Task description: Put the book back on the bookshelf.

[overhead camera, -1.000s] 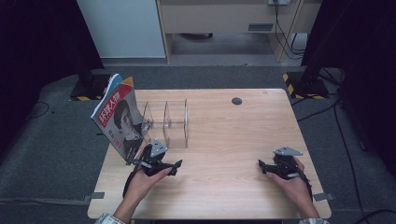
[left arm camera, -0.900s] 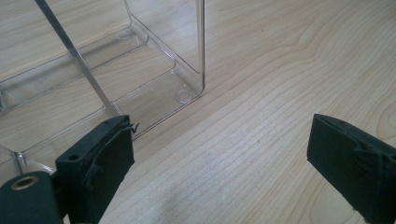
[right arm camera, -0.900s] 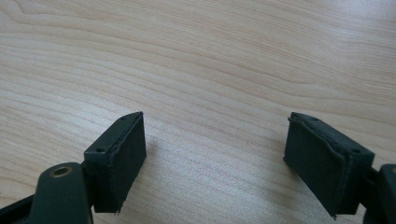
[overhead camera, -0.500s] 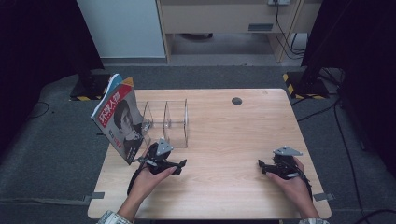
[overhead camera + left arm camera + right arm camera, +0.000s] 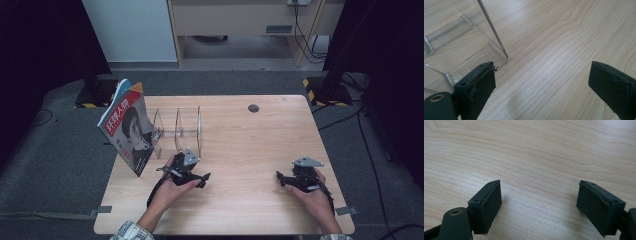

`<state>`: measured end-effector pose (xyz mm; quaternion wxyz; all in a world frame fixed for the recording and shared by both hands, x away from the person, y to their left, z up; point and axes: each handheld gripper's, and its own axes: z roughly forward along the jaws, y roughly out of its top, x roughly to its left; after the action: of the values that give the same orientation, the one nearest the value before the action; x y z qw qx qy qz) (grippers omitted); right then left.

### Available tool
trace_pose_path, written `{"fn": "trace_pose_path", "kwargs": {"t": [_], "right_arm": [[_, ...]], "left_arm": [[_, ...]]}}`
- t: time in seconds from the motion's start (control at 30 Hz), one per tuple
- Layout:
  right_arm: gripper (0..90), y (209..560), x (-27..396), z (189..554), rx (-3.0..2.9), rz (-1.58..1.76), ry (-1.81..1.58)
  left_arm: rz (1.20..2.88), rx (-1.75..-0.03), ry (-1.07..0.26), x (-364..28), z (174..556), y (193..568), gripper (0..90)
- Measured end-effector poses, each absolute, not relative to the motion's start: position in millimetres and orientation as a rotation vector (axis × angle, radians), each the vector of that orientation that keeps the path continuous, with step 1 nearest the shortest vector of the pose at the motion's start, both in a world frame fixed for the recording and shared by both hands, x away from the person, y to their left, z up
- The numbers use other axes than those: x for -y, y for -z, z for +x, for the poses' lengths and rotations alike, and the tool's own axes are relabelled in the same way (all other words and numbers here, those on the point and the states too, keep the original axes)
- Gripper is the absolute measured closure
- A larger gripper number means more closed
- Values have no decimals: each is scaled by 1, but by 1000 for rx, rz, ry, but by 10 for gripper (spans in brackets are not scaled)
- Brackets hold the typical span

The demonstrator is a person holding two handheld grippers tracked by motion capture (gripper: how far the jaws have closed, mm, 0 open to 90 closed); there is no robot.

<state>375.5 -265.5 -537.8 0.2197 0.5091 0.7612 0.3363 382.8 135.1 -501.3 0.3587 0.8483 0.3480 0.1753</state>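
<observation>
Resting both grippers on the wooden table point(image 5: 240, 145), jaws spread wide and holding nothing. In the high view the left gripper point(image 5: 204, 179) sits at the near corner of the clear plastic rack point(image 5: 177, 127), pointing across the table toward the right; the right gripper point(image 5: 278, 176) lies well apart near the right edge. In the left gripper view point(image 5: 541, 82) only bare wood lies between the black pads, with the rack's near corner point(image 5: 499, 56) just beside the left pad. In the right gripper view point(image 5: 539, 202) bare wood again.

Magazines point(image 5: 127, 127) stand tilted at the rack's left end, leaning outward past the table edge; whether they sit in the end slot or only rest against the wall I cannot tell.

Judgement: the work in hand appears to be the left hand drawing clear of the rack. To do it well, keep the pad off the plastic corner; a knock could shift the light rack and tip the leaning magazines.

Contents: the two middle compartments of the rack look empty, clear dividers upright. Small dark disc point(image 5: 253, 108) lies far off.
</observation>
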Motion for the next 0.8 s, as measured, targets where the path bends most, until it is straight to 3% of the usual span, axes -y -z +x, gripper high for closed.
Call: {"fn": "trace_pose_path", "kwargs": {"t": [0.8], "right_arm": [[199,538,265,375,-2109,1405,-930]], "left_arm": [[2268,-894,-412,-86,397,523,53]]}}
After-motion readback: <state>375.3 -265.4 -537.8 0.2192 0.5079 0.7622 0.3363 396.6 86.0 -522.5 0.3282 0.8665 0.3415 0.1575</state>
